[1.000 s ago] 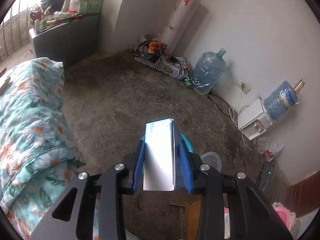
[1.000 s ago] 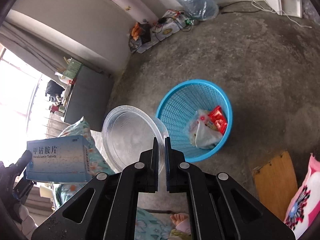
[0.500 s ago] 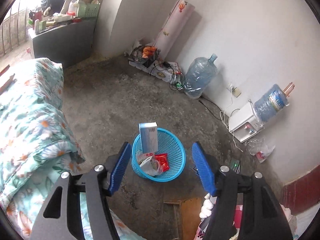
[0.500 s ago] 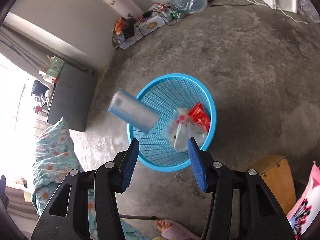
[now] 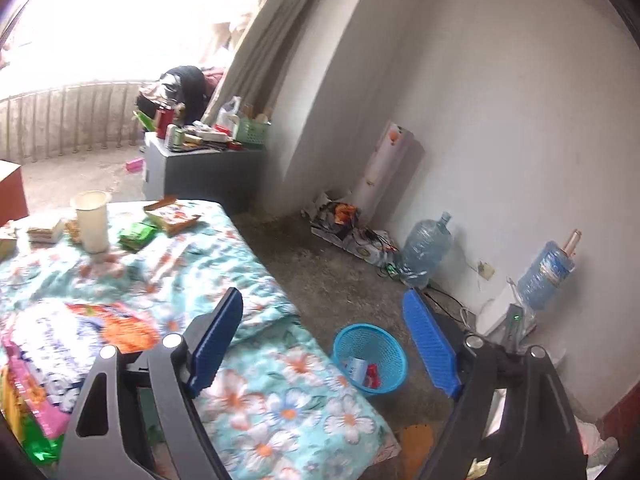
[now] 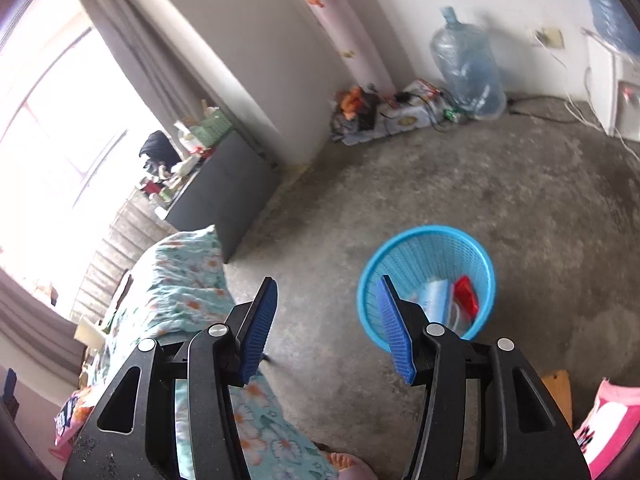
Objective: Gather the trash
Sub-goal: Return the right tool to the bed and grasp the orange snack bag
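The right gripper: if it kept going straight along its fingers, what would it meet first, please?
Most likely the bare concrete floor, just left of the blue basket and right of the floral quilt. The right gripper is open and empty; nothing shows between its fingers, though depth is uncertain.

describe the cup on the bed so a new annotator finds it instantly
Start at the bed with the floral blanket and go to its far end, toward the bright window. There, among flat litter, a green packet and a shallow cardboard box, stands the cup. It is the only upright item: tall, cream-white, open-topped, no print visible.
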Demonstrator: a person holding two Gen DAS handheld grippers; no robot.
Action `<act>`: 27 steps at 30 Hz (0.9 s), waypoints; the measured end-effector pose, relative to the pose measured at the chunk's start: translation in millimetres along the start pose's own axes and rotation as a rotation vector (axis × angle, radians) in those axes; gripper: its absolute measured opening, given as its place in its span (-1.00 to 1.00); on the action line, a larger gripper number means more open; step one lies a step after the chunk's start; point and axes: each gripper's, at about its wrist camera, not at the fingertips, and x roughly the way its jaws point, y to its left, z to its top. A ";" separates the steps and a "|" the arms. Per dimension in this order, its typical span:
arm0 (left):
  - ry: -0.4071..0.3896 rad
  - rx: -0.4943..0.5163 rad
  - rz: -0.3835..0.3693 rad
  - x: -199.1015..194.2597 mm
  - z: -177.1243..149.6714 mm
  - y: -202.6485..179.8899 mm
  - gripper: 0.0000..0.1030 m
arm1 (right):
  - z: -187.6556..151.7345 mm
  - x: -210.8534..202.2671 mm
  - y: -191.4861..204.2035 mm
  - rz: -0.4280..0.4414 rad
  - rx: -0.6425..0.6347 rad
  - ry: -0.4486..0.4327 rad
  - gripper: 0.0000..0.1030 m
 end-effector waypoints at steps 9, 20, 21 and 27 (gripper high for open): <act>-0.157 -0.164 0.331 -144.3 -39.7 123.3 0.73 | -17.6 -28.5 143.6 0.348 -0.245 0.153 0.25; -0.158 -0.283 0.447 -196.7 -116.9 166.3 0.73 | -128.1 39.9 273.7 0.639 -0.116 0.681 0.26; -0.160 -0.276 0.456 -198.5 -123.1 167.0 0.73 | -143.4 48.3 281.6 0.634 -0.077 0.738 0.26; -0.174 -0.282 0.469 -202.8 -143.9 182.7 0.73 | -184.2 93.9 292.7 0.574 0.134 0.874 0.26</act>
